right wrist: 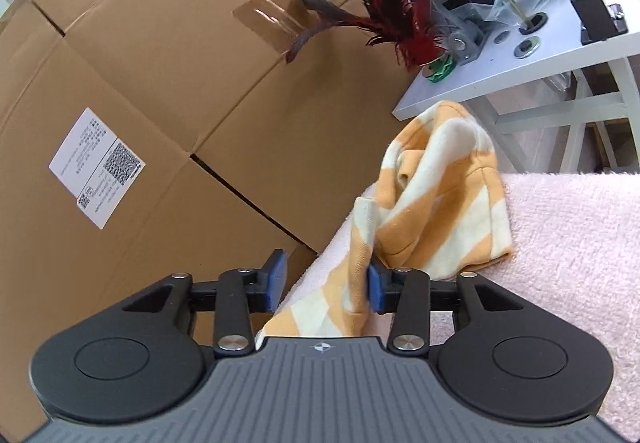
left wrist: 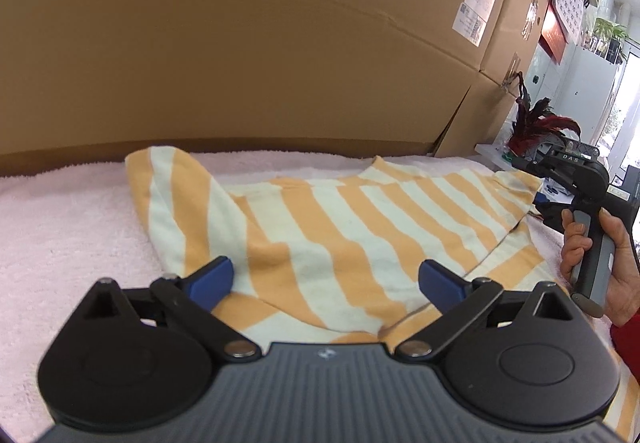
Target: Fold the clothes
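Left gripper [left wrist: 325, 283]: blue-padded fingers [left wrist: 212, 281] spread wide, holding nothing, w/ the orange-and-cream striped knit garment [left wrist: 340, 227] lying ahead of and partly between them on the pale pink fluffy towel-covered surface [left wrist: 60, 227]. Just beyond the left finger a sleeve runs up and away toward the big brown cardboard boxes [left wrist: 240, 43]; the body spreads flat beyond the right finger. Far right of that view, a hand [left wrist: 592, 255] grips the other tool's grey handle. Right gripper [right wrist: 326, 279]: fingers about half apart, not clamped; a raised ridge of the striped cloth sits in the gap, touching the right pad [right wrist: 376, 289], while the left pad hangs off the surface edge in front of the boxes. Ahead of the right finger the other sleeve end is bunched and twisted near the surface's far corner, w/ a white side table [right wrist: 520, 63] of clutter and red-black feathers [right wrist: 400, 23] behind. Stage, as I judge it: garment laid out mostly flat, sleeve/side fold in hand, right tool positioned for a pinch. Can't tell if it's about to grab or just let go. If grabbing: needs both pads on one cloth layer, clear of the towel pile, then carry the crumpled sleeve inward across the body w/o dragging the rest.
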Tool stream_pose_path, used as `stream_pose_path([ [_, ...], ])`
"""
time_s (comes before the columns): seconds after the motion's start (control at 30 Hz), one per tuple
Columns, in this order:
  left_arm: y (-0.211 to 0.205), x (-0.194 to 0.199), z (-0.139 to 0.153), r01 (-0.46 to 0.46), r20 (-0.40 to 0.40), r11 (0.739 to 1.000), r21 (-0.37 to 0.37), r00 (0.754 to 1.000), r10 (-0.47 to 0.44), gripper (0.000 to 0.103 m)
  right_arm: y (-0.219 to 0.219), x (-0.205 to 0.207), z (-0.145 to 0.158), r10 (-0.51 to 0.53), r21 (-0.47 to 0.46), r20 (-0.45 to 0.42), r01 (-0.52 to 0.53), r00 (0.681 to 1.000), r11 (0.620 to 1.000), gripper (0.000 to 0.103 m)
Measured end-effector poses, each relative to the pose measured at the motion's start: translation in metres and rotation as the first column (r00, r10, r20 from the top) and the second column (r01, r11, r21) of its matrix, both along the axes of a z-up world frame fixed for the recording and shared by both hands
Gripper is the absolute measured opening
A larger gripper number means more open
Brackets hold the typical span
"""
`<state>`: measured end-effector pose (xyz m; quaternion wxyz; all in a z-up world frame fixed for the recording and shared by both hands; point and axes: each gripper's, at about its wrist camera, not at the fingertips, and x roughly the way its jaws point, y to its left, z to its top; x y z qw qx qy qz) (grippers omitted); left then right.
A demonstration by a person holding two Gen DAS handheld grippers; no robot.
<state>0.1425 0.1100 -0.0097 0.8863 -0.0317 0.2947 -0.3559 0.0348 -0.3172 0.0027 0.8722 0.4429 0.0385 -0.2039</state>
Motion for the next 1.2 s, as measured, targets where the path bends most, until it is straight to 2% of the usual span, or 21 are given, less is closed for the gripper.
stream_pose_path([
  [0.07, 0.003, 0.000, 0.000, -0.008, 0.003, 1.000, -0.013, 1.000, 0.008, 0.094, 0.002, 0.005, 0.001, 0.007, -0.023, -0.027, -0.008, 1.000, 1.000, 0.043],
  [0.1, 0.003, 0.000, 0.001, -0.013, 0.008, 1.000, -0.013, 1.000, 0.013, 0.093, 0.003, 0.008, 0.001, 0.010, -0.035, -0.046, -0.011, 0.999, 0.999, 0.034],
  [0.13, 0.003, 0.000, 0.001, -0.017, 0.012, 1.000, -0.012, 1.000, 0.017, 0.090, 0.003, 0.009, 0.001, 0.011, -0.043, -0.061, -0.013, 0.998, 0.999, 0.015],
  [0.17, 0.003, -0.001, 0.001, -0.020, 0.015, 1.000, -0.012, 1.000, 0.020, 0.086, 0.002, 0.008, 0.001, 0.000, -0.041, -0.062, -0.003, 0.998, 0.999, 0.009],
  [0.2, 0.003, 0.000, 0.001, -0.025, 0.016, 1.000, -0.013, 1.000, 0.026, 0.083, 0.001, 0.005, 0.000, -0.025, -0.037, -0.057, 0.023, 0.998, 0.999, 0.008],
  [0.3, 0.005, 0.002, 0.000, -0.053, 0.016, 0.998, -0.021, 0.998, 0.054, 0.065, -0.001, -0.007, 0.003, -0.100, -0.045, -0.003, 0.100, 0.995, 0.994, 0.007],
  [0.33, 0.007, 0.003, 0.000, -0.069, 0.017, 0.997, -0.025, 0.997, 0.070, 0.047, 0.000, -0.011, 0.004, -0.111, -0.045, 0.024, 0.112, 0.993, 0.993, 0.007],
  [0.37, 0.009, 0.006, -0.001, -0.086, 0.011, 0.996, -0.026, 0.996, 0.086, 0.025, 0.002, -0.014, 0.006, -0.120, -0.048, 0.051, 0.123, 0.991, 0.991, 0.007],
  [0.43, 0.011, 0.015, -0.006, -0.112, -0.046, 0.994, -0.020, 0.993, 0.111, 0.000, 0.004, -0.015, 0.008, -0.128, -0.065, 0.067, 0.133, 0.989, 0.989, 0.007],
  [0.57, 0.011, 0.017, -0.004, -0.136, -0.038, 0.990, -0.021, 0.990, 0.135, 0.000, -0.003, -0.011, 0.002, -0.111, 0.006, 0.036, 0.110, 0.993, 0.994, 0.007],
  [0.7, 0.011, 0.015, 0.001, -0.158, -0.010, 0.987, -0.021, 0.987, 0.157, 0.000, -0.006, -0.010, 0.000, -0.098, 0.048, 0.047, 0.095, 0.994, 0.994, 0.007],
  [0.83, 0.011, 0.034, 0.012, -0.192, -0.053, 0.981, -0.036, 0.980, 0.190, 0.000, -0.008, -0.010, -0.002, -0.080, 0.083, 0.060, 0.075, 0.995, 0.994, 0.008],
  [0.97, 0.005, 0.066, 0.007, -0.212, -0.086, 0.976, 0.044, 0.973, 0.216, 0.000, -0.008, -0.009, -0.002, -0.060, 0.091, 0.069, 0.054, 0.996, 0.994, 0.010],
  [1.0, 0.006, 0.071, 0.006, -0.211, -0.091, 0.977, 0.038, 0.973, 0.213, 0.000, -0.008, -0.008, -0.002, -0.053, 0.096, 0.072, 0.046, 0.996, 0.994, 0.011],
  [1.07, 0.010, 0.075, 0.004, -0.200, -0.097, 0.980, 0.008, 0.975, 0.200, 0.000, -0.009, -0.006, -0.002, -0.035, 0.101, 0.062, 0.029, 0.997, 0.994, 0.016],
  [1.17, 0.013, 0.066, -0.002, -0.177, -0.041, 0.984, 0.003, 0.983, 0.177, 0.000, -0.005, 0.002, 0.000, -0.012, 0.072, 0.004, 0.012, 1.000, 0.997, 0.031],
  [1.2, 0.012, 0.064, -0.002, -0.171, -0.025, 0.985, 0.017, 0.985, 0.172, 0.000, -0.003, 0.004, 0.001, -0.009, 0.057, -0.012, 0.010, 1.000, 0.998, 0.040],
])
